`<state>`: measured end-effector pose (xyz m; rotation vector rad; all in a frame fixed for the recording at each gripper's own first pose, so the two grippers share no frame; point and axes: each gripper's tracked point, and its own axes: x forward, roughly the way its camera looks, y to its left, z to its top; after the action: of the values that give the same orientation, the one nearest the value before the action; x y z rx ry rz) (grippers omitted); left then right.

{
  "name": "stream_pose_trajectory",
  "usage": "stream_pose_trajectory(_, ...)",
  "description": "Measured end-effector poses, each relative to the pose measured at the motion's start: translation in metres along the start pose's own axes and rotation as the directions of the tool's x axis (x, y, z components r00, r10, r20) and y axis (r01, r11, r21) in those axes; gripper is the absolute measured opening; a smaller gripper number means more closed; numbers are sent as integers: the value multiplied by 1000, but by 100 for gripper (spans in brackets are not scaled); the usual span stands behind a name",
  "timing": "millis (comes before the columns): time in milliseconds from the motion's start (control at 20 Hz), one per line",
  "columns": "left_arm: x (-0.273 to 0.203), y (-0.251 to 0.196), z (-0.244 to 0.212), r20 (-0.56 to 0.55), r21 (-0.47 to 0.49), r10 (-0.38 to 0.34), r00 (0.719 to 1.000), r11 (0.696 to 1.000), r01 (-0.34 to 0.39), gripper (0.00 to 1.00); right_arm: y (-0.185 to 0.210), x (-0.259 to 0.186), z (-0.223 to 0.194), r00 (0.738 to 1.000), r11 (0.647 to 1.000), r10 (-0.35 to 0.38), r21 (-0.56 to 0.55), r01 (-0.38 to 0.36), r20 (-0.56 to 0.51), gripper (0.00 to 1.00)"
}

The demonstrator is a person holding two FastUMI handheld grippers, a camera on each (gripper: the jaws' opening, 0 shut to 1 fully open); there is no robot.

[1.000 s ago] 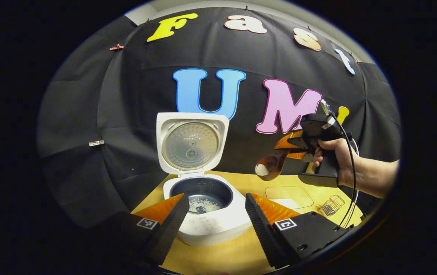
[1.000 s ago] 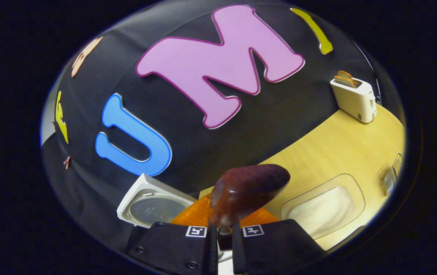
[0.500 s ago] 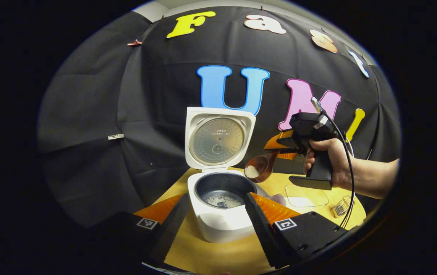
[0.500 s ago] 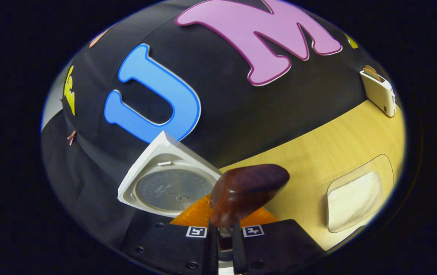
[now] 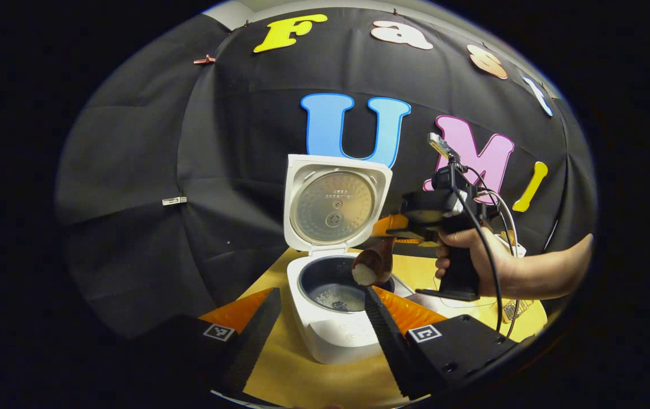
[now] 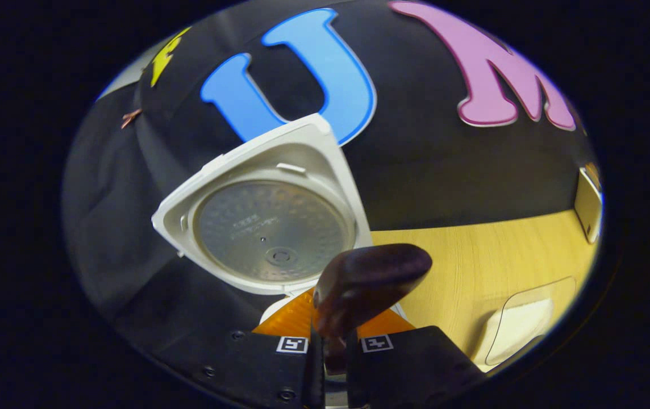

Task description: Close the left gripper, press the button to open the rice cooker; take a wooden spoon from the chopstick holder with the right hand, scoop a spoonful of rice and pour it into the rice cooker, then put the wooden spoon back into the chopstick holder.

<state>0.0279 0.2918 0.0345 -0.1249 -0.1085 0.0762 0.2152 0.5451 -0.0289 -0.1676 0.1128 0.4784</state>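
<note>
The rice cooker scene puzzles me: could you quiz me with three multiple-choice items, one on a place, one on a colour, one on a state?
1. Where is the spoon's bowl?
A. over the open pot
B. in the rice tray
C. flat on the table

2. What colour is the cooker body?
A. red
B. white
C. green

3. How is the cooker lid?
A. shut
B. taken off, lying on the table
C. swung up, open

Answers:
1 A, the left gripper view shows the rice-laden bowl tipped above the pot, held by the right gripper.
2 B, its shell is white.
3 C, the lid stands upright behind the pot, metal inner plate facing forward.
</note>
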Motion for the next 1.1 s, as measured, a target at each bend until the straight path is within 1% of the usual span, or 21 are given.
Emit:
stream_pose_trajectory(150, 3, 11, -3, 1, -18, 25, 1000, 1000, -25, 95, 10, 4, -9, 1000, 988, 17, -151, -14, 15, 19)
stream_pose_trajectory(250, 4, 19, -7, -6, -23, 44, 999, 999, -45, 95, 19, 3, -14, 999, 965, 38, -261, -32, 19, 19)
stream_pose_trajectory(350, 2, 27, -5, -1, -27, 67, 998, 997, -67, 95, 28, 1, -19, 997, 929, 67, -366, -53, 24, 19)
stream_pose_trajectory(500, 0, 36, -5, 3, -53, 90, 996, 995, -90, 95, 38, -3, -25, 994, 848, 110, -523, -81, 24, 19)
stream_pose_trajectory(550, 1, 38, -5, 4, -59, 97, 995, 994, -97, 95, 40, -4, -25, 993, 827, 117, -556, -83, 26, 19)
stream_pose_trajectory(600, 1, 40, -5, 5, -60, 103, 995, 993, -102, 90, 41, -5, -24, 992, 811, 123, -579, -82, 31, 19)
stream_pose_trajectory(650, 1, 41, -5, 7, -61, 106, 994, 993, -106, 95, 42, -5, -23, 991, 799, 126, -596, -78, 38, 19)
stream_pose_trajectory(700, 2, 41, -4, 11, -61, 108, 994, 992, -107, 95, 41, -6, -22, 991, 792, 125, -607, -73, 43, 19)
stream_pose_trajectory(750, 2, 42, -3, 14, -62, 108, 994, 992, -107, 95, 40, -6, -22, 991, 788, 124, -612, -72, 42, 19)
stream_pose_trajectory(800, 2, 43, -1, 18, -62, 108, 994, 992, -106, 95, 39, -7, -22, 992, 793, 123, -604, -78, 34, 19)
stream_pose_trajectory(850, 2, 43, -1, 22, -61, 107, 994, 993, -106, 91, 40, -8, -25, 992, 811, 124, -578, -91, 17, 19)
stream_pose_trajectory(900, 3, 43, 0, 25, -60, 106, 994, 993, -105, 95, 41, -11, -27, 992, 835, 125, -540, -106, -2, 19)
stream_pose_trajectory(1050, 1, 42, -1, 27, -65, 102, 994, 993, -101, 95, 40, -13, -18, 993, 897, 121, -427, -115, -12, 19)
stream_pose_trajectory(1100, 0, 41, 0, 30, -64, 101, 994, 993, -99, 95, 38, -14, -14, 993, 912, 118, -394, -113, -10, 19)
